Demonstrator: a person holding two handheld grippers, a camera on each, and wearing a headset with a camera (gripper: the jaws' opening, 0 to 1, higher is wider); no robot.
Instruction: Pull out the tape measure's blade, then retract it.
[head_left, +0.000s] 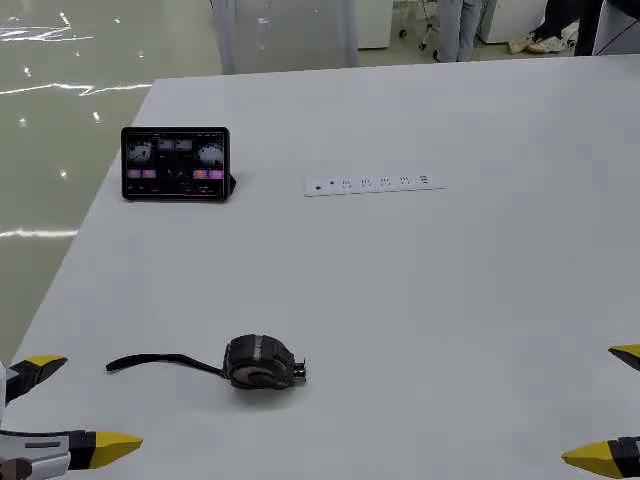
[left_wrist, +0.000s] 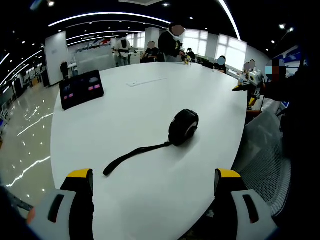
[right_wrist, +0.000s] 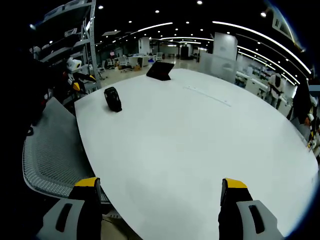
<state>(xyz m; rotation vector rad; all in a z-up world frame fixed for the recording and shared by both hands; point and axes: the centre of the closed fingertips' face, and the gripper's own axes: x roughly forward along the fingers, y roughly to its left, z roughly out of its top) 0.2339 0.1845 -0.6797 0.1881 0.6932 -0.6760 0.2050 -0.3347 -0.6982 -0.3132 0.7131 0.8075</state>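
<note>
Head view, tape measure (head_left: 262, 363) lying on white table (head_left: 420, 300) near its front edge, strap trailing left, left gripper (head_left: 80, 403) and right gripper (head_left: 608, 405) at bottom corners, left gripper view, jaws wide, tape measure ahead, right gripper view, jaws wide, tape measure distant
</note>
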